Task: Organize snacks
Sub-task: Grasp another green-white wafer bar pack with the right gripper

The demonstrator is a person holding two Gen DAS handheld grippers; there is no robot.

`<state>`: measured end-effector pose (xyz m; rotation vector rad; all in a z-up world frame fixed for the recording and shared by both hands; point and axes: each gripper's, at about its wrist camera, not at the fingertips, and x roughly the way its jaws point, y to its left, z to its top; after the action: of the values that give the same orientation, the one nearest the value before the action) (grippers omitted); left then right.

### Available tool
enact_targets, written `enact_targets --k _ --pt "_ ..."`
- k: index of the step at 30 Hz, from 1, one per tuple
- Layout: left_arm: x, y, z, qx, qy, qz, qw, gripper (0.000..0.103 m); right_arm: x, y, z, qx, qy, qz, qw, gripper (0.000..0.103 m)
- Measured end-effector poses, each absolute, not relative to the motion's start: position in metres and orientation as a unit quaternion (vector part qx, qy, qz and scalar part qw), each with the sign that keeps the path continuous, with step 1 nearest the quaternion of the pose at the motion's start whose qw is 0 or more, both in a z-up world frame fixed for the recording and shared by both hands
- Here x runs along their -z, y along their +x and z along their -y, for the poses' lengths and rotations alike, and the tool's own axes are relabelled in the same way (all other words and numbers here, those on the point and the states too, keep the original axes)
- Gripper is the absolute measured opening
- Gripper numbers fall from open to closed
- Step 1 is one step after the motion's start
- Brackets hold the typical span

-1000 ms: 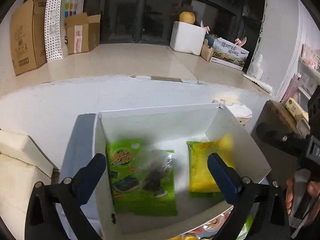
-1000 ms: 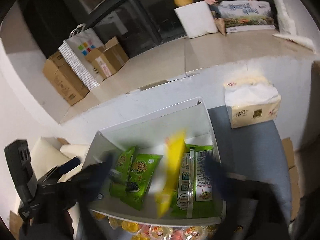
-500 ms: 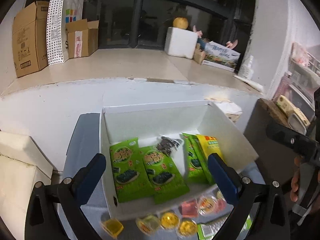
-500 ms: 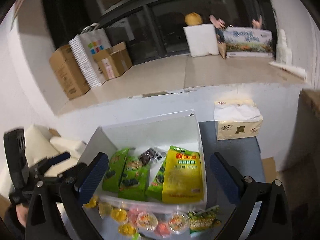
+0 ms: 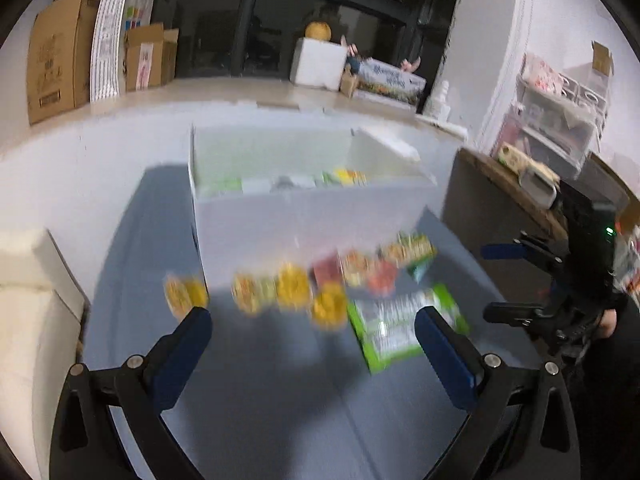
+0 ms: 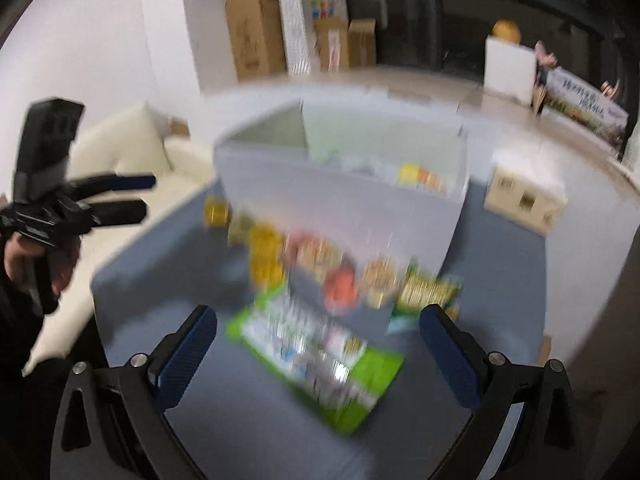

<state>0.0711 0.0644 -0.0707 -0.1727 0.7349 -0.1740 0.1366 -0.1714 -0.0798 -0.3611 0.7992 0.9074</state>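
Observation:
A white box [image 5: 304,216] stands on the grey table [image 5: 280,400], with green and yellow snack packets [image 5: 344,178] just showing over its near wall. In front of it lie several blurred jelly cups [image 5: 292,286] and a green snack packet [image 5: 400,326]. My left gripper [image 5: 312,350] is open and empty, low over the table in front of them. My right gripper [image 6: 318,350] is open and empty, above the green packet [image 6: 316,356]; the box [image 6: 344,208] and cups [image 6: 340,276] lie beyond. Both views are motion-blurred.
A tissue box [image 6: 524,200] sits right of the white box. Cream cushions [image 5: 28,320] lie to the left. A dark wooden cabinet [image 5: 500,208] stands on the right. Cardboard boxes [image 5: 52,52] and a white foam box [image 5: 320,62] sit on the ledge behind.
Both grippers have pulled back and down from over the box to the table in front of it. The yellow packet the right gripper dropped now lies in the box.

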Motion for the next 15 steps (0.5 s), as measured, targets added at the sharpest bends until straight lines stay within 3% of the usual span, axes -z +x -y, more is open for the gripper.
enact_targets --k 7,15 --pt "0.115 0.045 -0.059 0.092 -0.087 -0.4 0.908 0.103 0.122 0.13 0.134 -0.473 -0.319 -0.365 0.736 0.103" --pt "0.123 0.036 -0.067 0.091 -0.096 -0.403 0.905 0.103 0.142 0.175 0.108 -0.501 -0.333 -0.409 0.686 0.103"
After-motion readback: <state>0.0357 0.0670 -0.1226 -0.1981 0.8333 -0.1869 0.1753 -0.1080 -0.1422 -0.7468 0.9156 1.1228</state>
